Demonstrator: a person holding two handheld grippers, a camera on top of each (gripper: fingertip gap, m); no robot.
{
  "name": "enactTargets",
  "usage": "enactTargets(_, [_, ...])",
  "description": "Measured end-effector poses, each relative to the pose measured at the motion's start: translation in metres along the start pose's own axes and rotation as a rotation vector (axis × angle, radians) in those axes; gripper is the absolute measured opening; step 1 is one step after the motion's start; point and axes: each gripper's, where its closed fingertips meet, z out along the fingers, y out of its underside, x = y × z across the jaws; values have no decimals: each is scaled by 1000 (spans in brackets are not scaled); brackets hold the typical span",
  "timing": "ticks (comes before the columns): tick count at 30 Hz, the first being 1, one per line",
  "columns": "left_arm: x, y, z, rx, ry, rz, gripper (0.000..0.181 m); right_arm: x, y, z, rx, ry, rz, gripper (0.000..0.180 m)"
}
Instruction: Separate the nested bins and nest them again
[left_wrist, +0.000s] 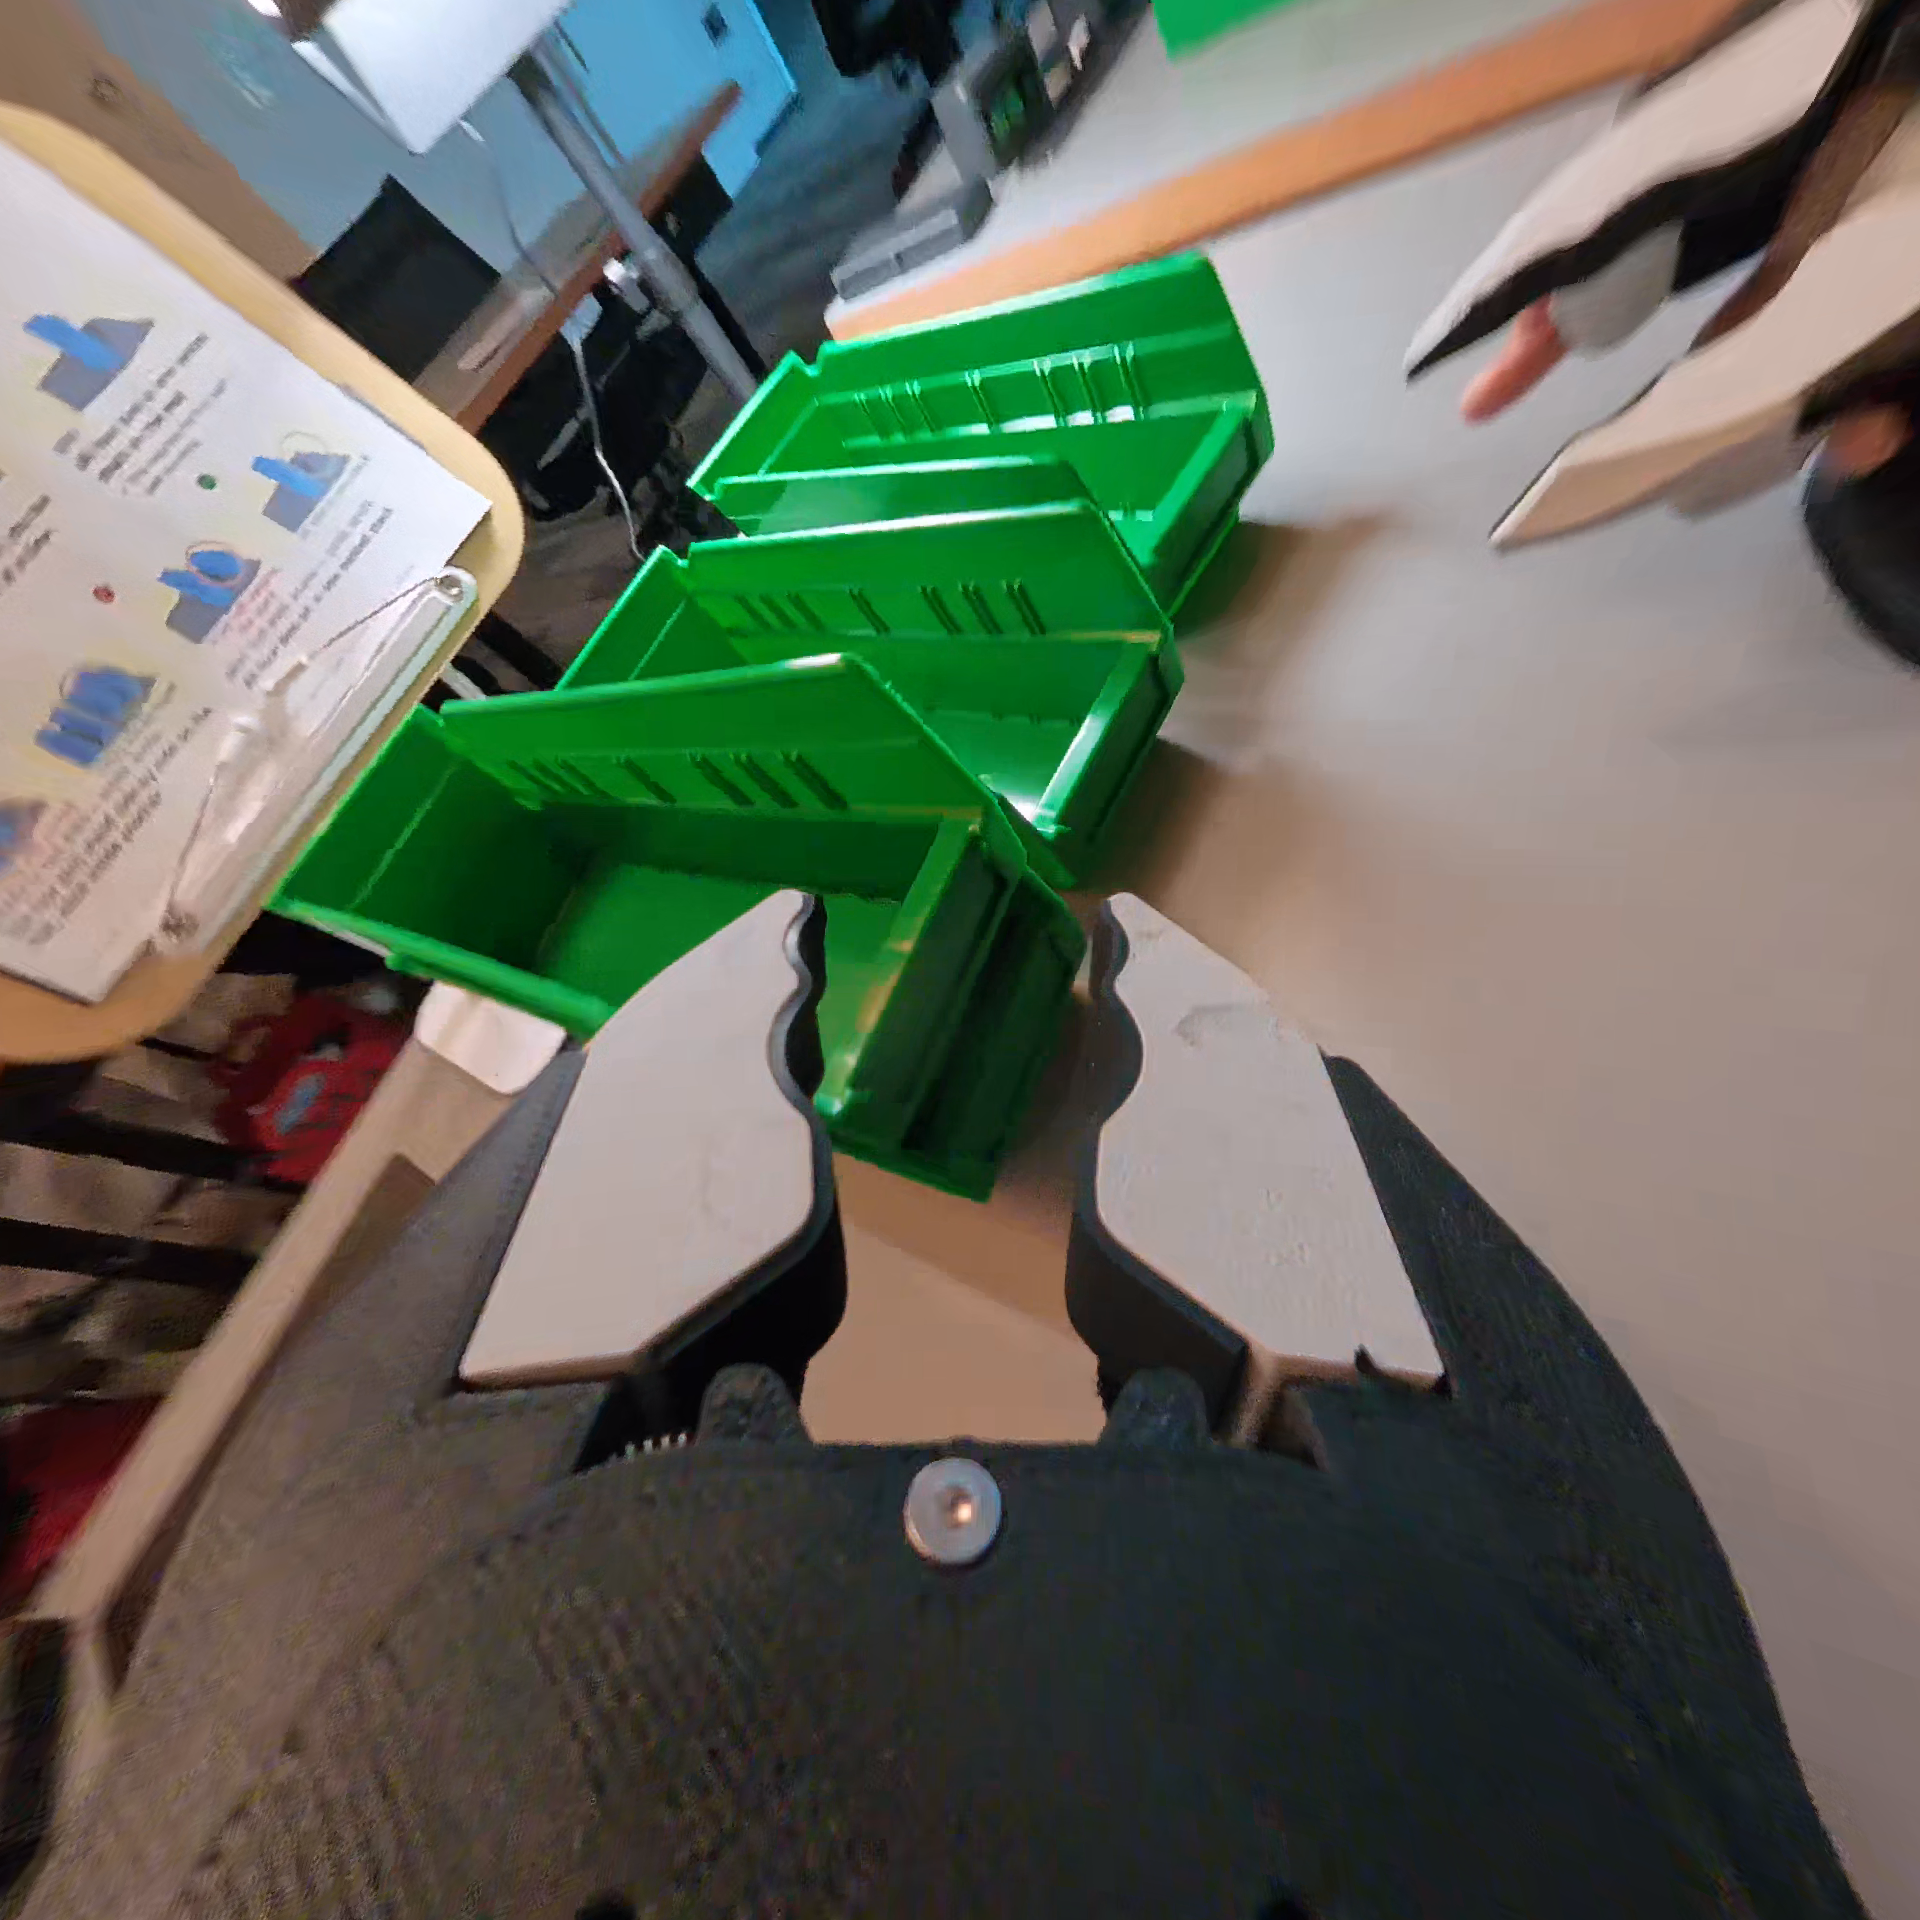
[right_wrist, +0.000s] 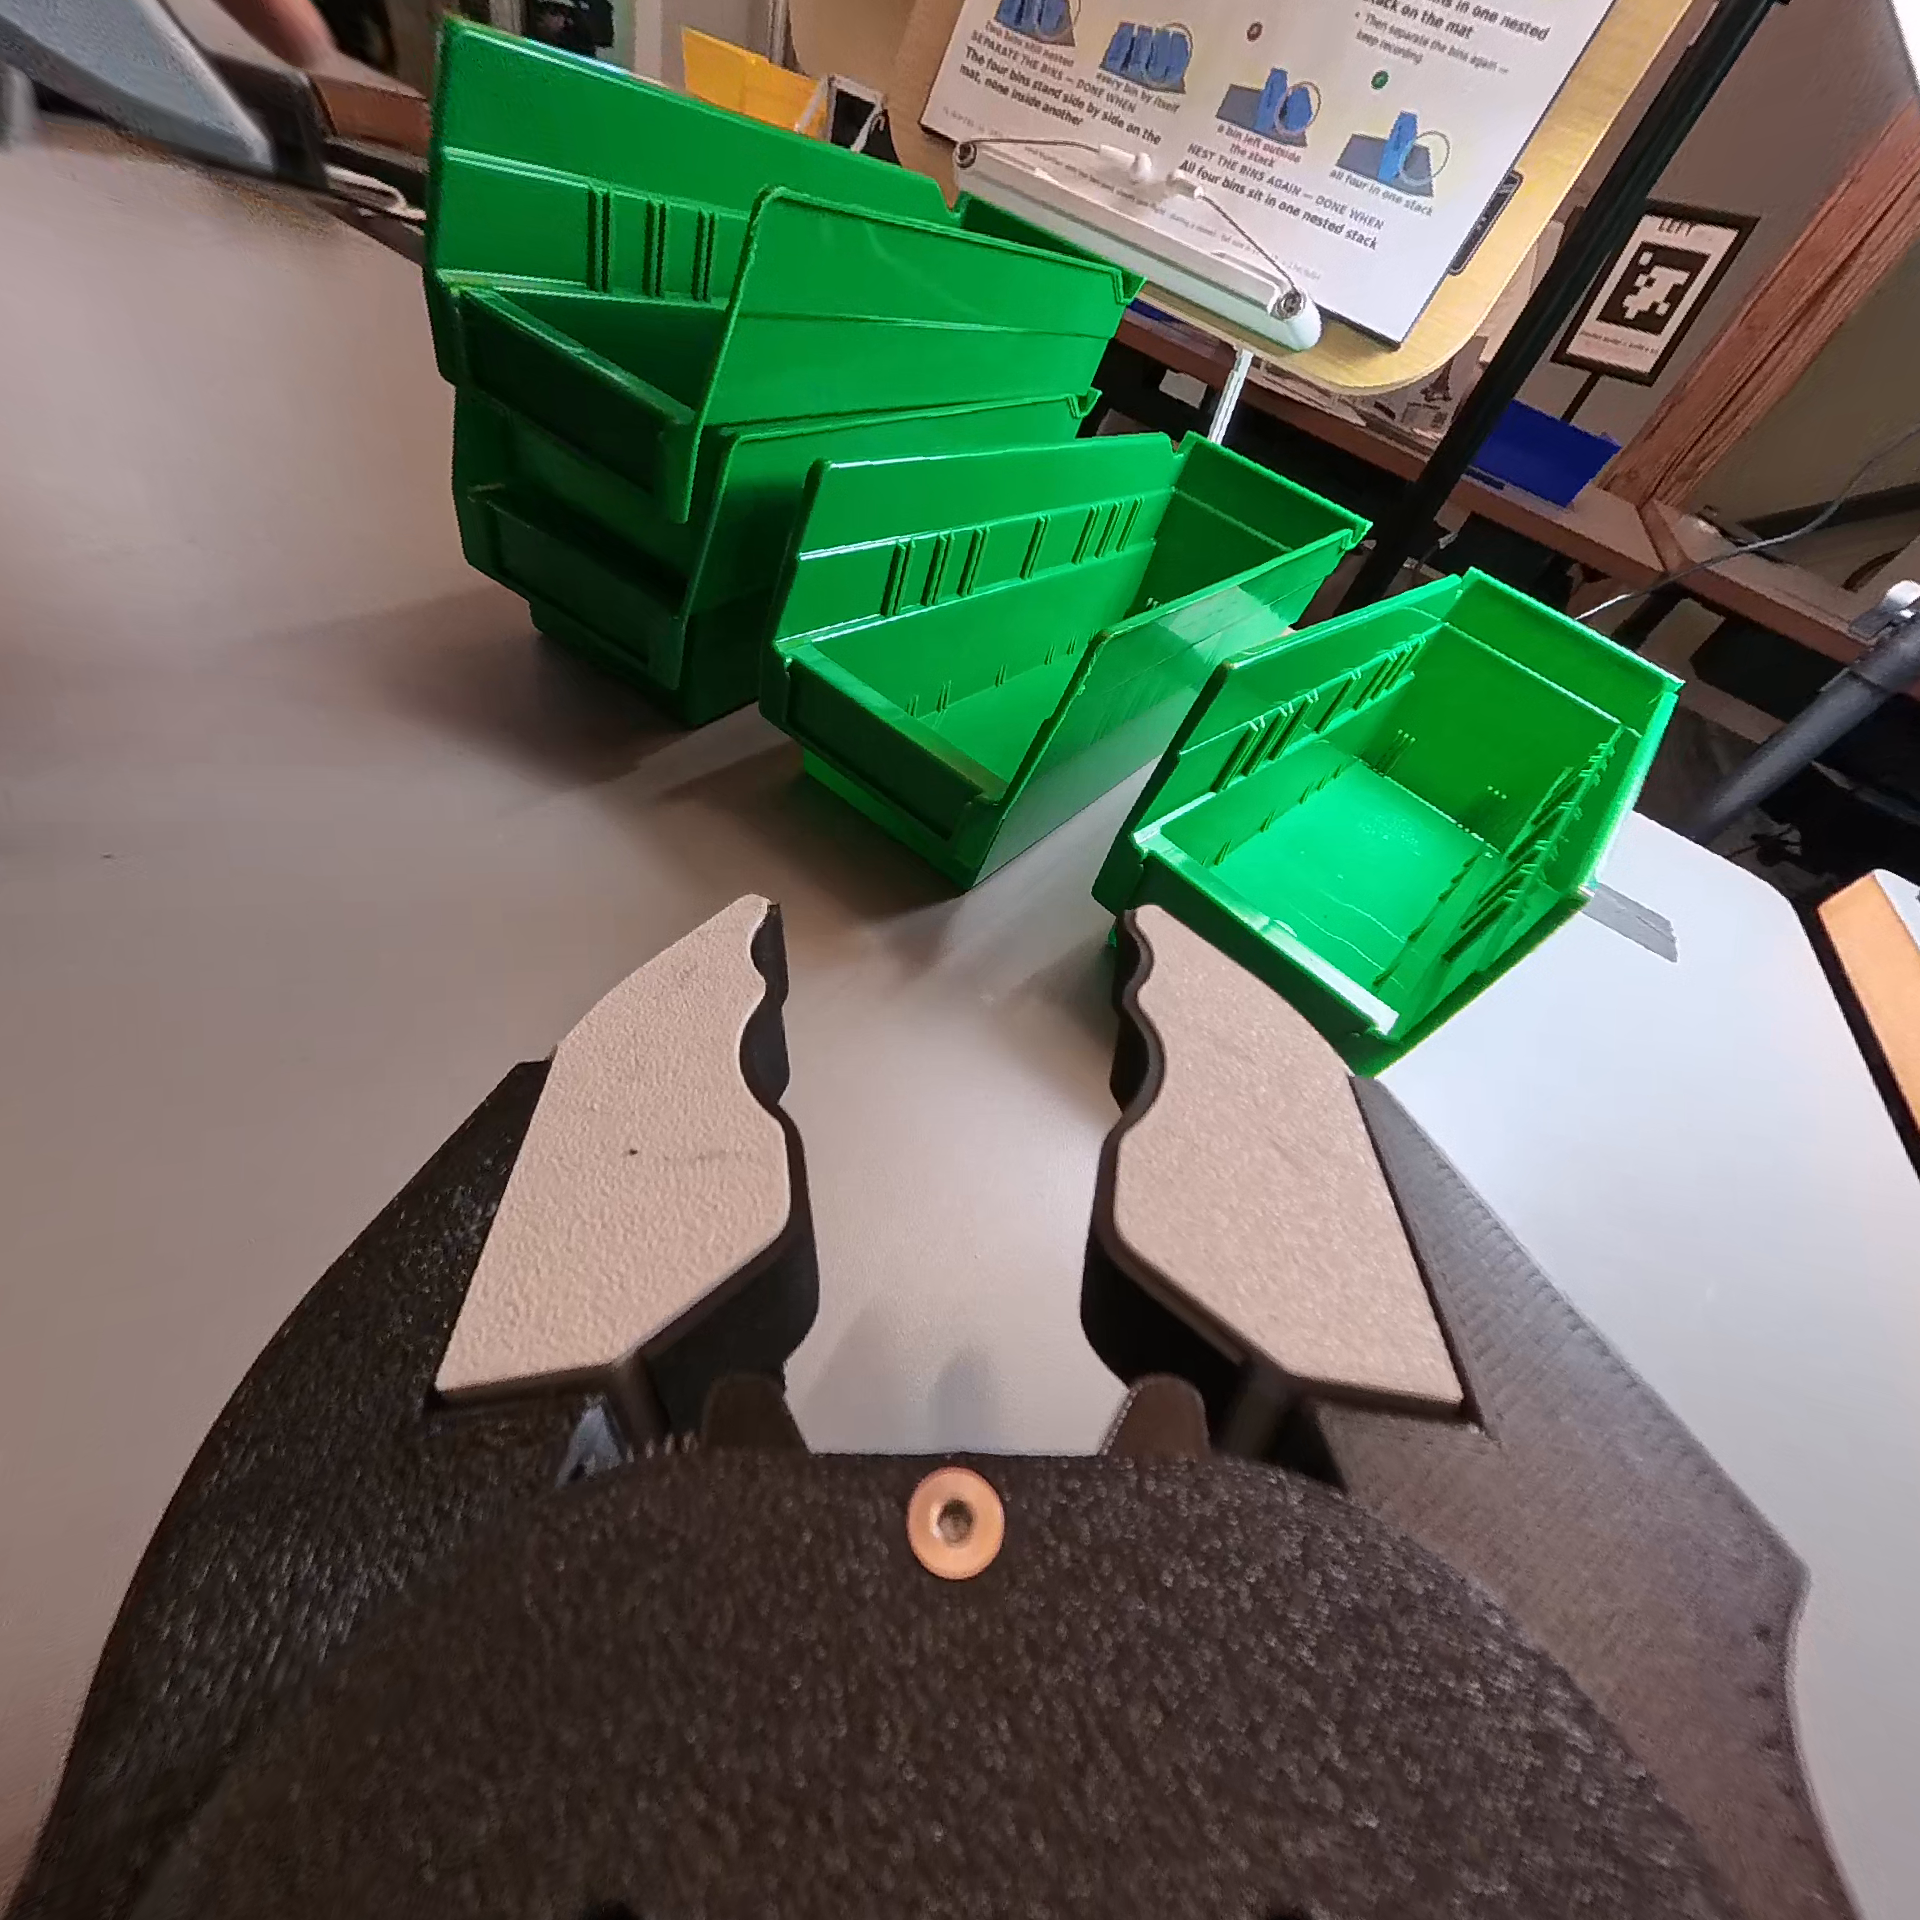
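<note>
Several green bins stand in a row on the grey table (right_wrist: 260, 831). At the far end one bin sits tilted inside another (right_wrist: 623, 416), also in the left wrist view (left_wrist: 1039, 416). A single bin (right_wrist: 987, 665) (left_wrist: 935, 613) stands in the middle. Another single bin (right_wrist: 1351, 842) (left_wrist: 623, 914) stands near the table corner. My left gripper (left_wrist: 956, 914) is open, its fingers on either side of that bin's front end; a sliver of table shows beside the right finger. My right gripper (right_wrist: 951, 914) is open and empty over the table, its right fingertip by the same bin's front corner. It also shows far off (left_wrist: 1455, 452).
A clipboard with an instruction sheet (left_wrist: 208, 520) (right_wrist: 1247, 135) stands just behind the bins. The table edge (left_wrist: 312, 1195) runs close to the nearest bin. A strip of grey tape (right_wrist: 1631, 925) lies by the corner. A black pole (right_wrist: 1538, 312) and a blue bin (right_wrist: 1538, 457) stand beyond.
</note>
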Motion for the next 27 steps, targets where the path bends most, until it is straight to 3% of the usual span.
enactTargets(9, [-11,74,-54,79,-59,-380,49,-13,-7,24,-84,-49,-146,57])
enactTargets(16, [-3,106,-49,61,-49,-426,48,-26,-17,93,-270,-137,-400,58])
enactTargets(25, [4,119,-54,9,-49,-304,46,-28,26,148,-579,-235,-653,59])
enactTargets(27, [4,117,-55,18,-49,-298,46,-23,32,151,-603,-240,-699,41])
